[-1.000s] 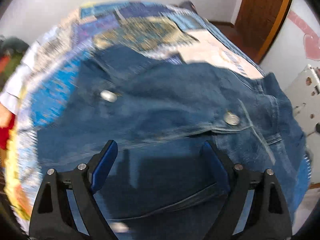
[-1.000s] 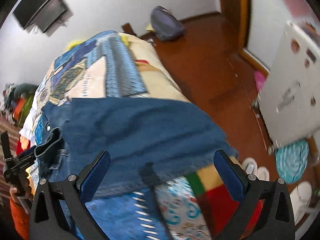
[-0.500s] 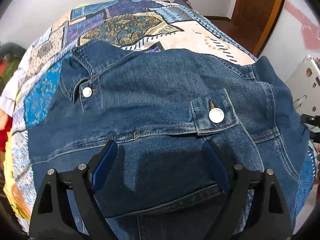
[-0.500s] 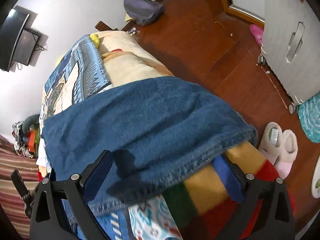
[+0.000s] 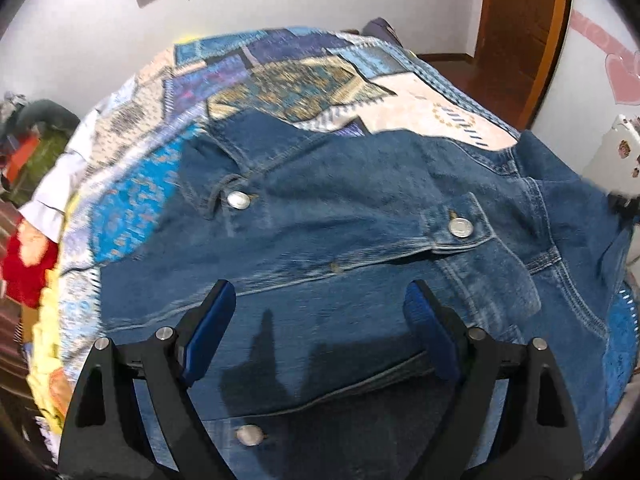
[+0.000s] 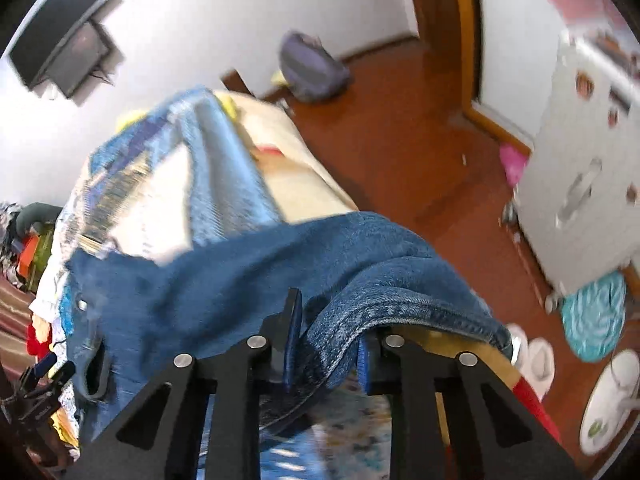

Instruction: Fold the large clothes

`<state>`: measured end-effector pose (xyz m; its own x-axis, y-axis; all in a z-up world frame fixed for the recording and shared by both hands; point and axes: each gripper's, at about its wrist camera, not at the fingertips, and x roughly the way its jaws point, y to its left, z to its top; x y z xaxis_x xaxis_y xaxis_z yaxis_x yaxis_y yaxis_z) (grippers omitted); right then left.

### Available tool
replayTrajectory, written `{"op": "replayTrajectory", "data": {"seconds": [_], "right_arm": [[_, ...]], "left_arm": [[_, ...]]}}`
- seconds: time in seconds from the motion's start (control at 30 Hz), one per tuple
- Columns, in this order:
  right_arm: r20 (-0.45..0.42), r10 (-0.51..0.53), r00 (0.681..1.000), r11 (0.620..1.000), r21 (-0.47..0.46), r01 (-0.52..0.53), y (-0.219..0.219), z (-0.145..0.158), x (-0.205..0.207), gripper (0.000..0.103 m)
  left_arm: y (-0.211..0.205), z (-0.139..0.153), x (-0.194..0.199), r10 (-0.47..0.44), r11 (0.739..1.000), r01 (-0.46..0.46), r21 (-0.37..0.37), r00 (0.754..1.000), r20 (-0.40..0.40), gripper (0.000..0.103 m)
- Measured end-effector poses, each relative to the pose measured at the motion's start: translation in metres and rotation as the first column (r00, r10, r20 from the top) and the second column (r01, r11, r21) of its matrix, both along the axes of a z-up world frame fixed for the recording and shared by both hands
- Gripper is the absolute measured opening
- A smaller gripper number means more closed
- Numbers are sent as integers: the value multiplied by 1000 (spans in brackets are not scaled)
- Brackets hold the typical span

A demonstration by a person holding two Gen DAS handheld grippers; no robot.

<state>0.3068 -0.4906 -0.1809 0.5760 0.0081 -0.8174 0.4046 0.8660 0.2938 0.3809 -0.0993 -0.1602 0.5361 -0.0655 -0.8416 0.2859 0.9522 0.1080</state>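
Observation:
A blue denim jacket (image 5: 360, 208) lies spread over a patchwork bedspread (image 5: 288, 76), metal buttons showing on its pocket flaps. My left gripper (image 5: 316, 320) hovers open just above the jacket's lower front, nothing between its blue pads. In the right wrist view my right gripper (image 6: 328, 344) is shut on the jacket's hem edge (image 6: 360, 316) at the bed's side. The cloth bunches up between its pads and lifts off the bed. The rest of the jacket (image 6: 224, 280) stretches away to the left.
The bed's edge drops to a wooden floor (image 6: 420, 148) on the right. A white cabinet (image 6: 580, 168), slippers (image 6: 536, 356), a teal cloth (image 6: 592, 316) and a grey backpack (image 6: 312, 68) stand on the floor. A clothes pile (image 5: 28, 216) lies left of the bed. A screen (image 6: 68, 56) hangs on the wall.
My right gripper went from wide open over the hem to shut on it, and the hem has lifted. My left gripper stayed open and shifted slightly over the jacket.

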Motion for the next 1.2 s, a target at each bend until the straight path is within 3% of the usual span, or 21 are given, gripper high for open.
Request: {"op": "replayTrajectory", "data": {"seconds": [0.17, 0.3, 0.43, 0.57, 0.7, 0.8, 0.9, 1.07, 1.2], "right_arm": [[178, 84, 980, 996, 14, -88, 35, 67, 7, 14], [331, 216, 919, 975, -19, -223, 92, 127, 14, 14], [373, 367, 852, 922, -28, -385, 160, 147, 21, 14], [323, 499, 804, 855, -36, -517, 227, 126, 30, 14], [154, 591, 792, 799, 25, -601, 276, 66, 42, 14], [16, 621, 784, 780, 94, -619, 292, 20, 41, 15], [-57, 643, 764, 762, 147, -630, 287, -6, 34, 15], [-63, 671, 738, 735, 179, -653, 273, -2, 21, 15], [-61, 660, 748, 743, 198, -639, 257, 14, 8, 15]], "left_arm": [[20, 24, -9, 14, 1000, -12, -22, 998, 62, 87], [43, 45, -18, 46, 998, -40, -57, 993, 112, 87], [66, 59, -28, 76, 994, -65, -83, 987, 143, 87], [88, 65, -40, 110, 991, -96, -95, 982, 155, 87], [109, 66, -52, 139, 986, -124, -109, 980, 140, 87], [120, 61, -60, 150, 985, -138, -104, 981, 121, 88], [124, 56, -63, 151, 984, -141, -108, 984, 95, 87], [111, 57, -64, 117, 986, -107, -127, 991, 69, 87], [90, 68, -65, 52, 984, -41, -171, 997, 64, 87]]}}
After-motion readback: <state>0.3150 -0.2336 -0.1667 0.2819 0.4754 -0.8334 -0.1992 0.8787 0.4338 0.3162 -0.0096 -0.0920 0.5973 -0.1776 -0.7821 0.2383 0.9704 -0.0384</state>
